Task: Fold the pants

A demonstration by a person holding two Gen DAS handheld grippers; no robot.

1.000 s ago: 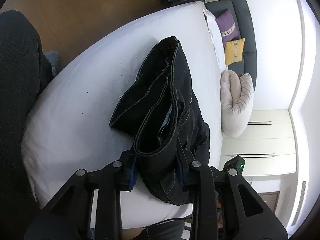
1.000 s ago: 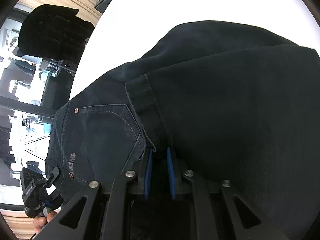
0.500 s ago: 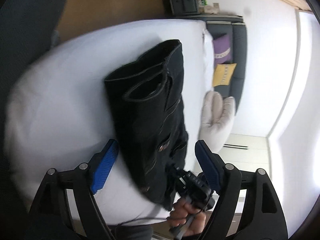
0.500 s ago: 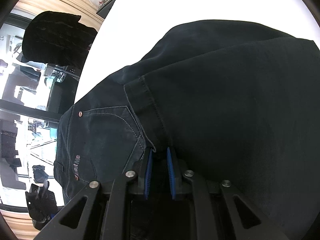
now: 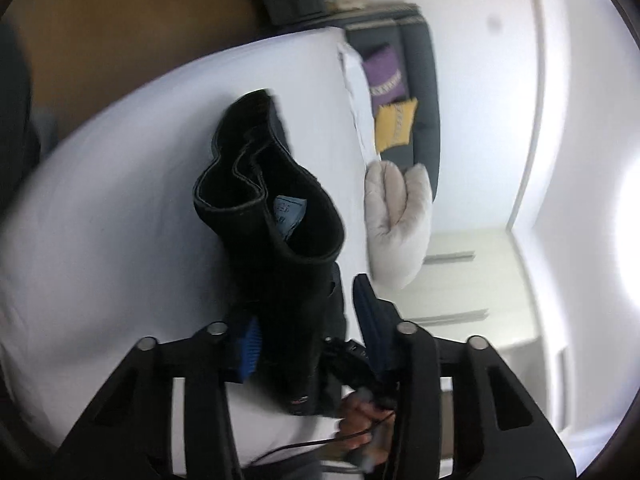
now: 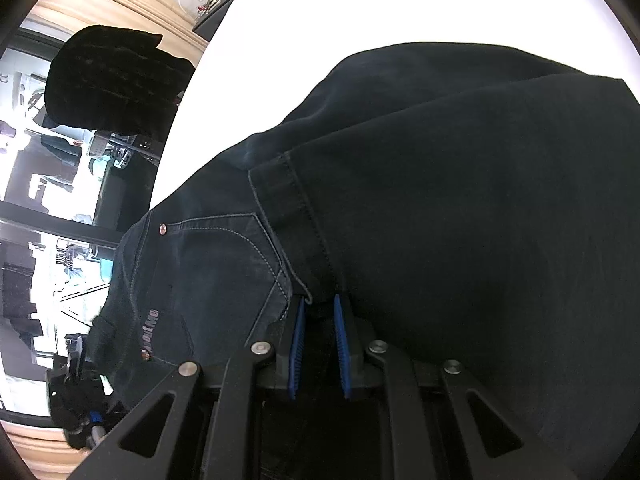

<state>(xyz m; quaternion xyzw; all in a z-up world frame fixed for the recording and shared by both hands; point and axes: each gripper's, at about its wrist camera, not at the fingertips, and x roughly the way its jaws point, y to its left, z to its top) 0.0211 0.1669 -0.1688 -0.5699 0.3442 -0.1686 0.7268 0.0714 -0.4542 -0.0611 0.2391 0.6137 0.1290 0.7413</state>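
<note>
Dark navy jeans (image 5: 276, 216) lie folded over on a white bed (image 5: 120, 200), the open waistband with a blue label turned toward me. In the left wrist view my left gripper (image 5: 308, 320) has its blue pads either side of the waist end, closing around it; contact is blurred. In the right wrist view the jeans (image 6: 440, 200) fill the frame, back pocket at left. My right gripper (image 6: 318, 308) is shut on the leg hem and the fabric under it. The left gripper also shows small at the bottom left (image 6: 76, 392).
Past the bed's far edge stand a dark sofa (image 5: 420, 80) with purple and yellow cushions and a white pet bed (image 5: 396, 224). A black chair back (image 6: 112, 84) and windows are at the left of the right wrist view.
My left gripper let go of the waist end, opened wide, then came back down around it with the jaws narrower. The right gripper stayed shut on the hem.
</note>
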